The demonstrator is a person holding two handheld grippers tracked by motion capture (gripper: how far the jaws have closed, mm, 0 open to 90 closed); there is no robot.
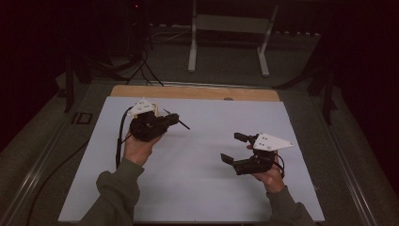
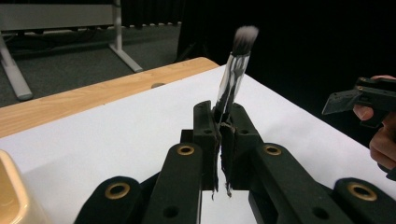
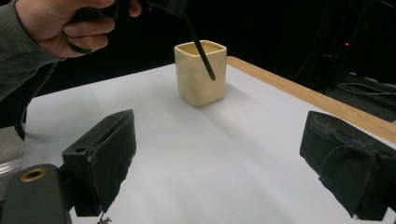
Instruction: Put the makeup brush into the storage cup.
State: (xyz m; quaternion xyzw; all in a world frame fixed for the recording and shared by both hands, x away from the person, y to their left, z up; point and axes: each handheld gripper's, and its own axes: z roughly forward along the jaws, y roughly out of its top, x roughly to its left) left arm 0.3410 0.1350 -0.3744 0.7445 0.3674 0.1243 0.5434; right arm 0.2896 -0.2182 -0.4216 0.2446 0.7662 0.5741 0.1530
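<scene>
1. Plainly, the left gripper (image 2: 224,123) had its jaws pressed together on the brush (image 2: 236,70), pinching the handle low down, with the bristle head up in the upper middle of the left gripper view.
2. Seen from above, the brush (image 1: 176,119) lay left of centre, its long axis slanting from the gripper toward the lower right, one dark end poking out past the left gripper (image 1: 164,121).
3. In the right gripper view the other end, the handle tip (image 3: 201,49), hung slanting down in front of the cup (image 3: 201,74), near its rim at upper centre; I could not tell whether it touched.
4. The cup sat on the white sheet (image 3: 196,154) just under the left hand (image 3: 60,25), so that hand was much the nearer to it.
5. The right gripper (image 1: 241,148) was well apart at the lower right of the high view, jaws spread wide and holding nothing.
6. To my eye, the coming move turned on tipping the handle down over the cup's mouth.
</scene>
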